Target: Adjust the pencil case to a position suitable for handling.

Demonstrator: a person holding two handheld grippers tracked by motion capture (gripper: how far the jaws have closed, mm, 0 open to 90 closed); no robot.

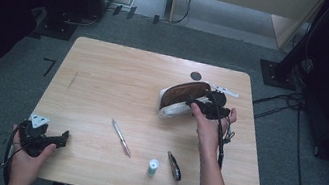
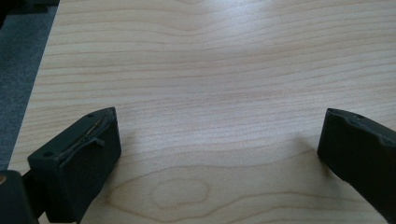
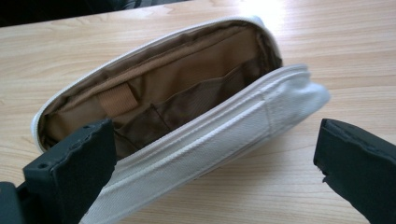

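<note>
Your right gripper hovers with fingers spread wide at the open pouch, your left gripper gaping well away from it.

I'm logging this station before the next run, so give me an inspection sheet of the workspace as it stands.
Surface: light wooden table, with a small dark round spot near the far edge.
Job's things: white pouch lies open, brown lining showing; nothing seen inside.
Clutter: pen, small green-and-white bottle, dark folded tool near the front edge; a white item behind the pouch.
Grippers: right gripper open, jaws either side of the pouch's near edge; left gripper open over bare wood at the front left corner.
Cables: one trails from each gripper; more lie on the floor at right.
Surroundings: grey carpet, dark stands and a cabinet beyond the table.
</note>
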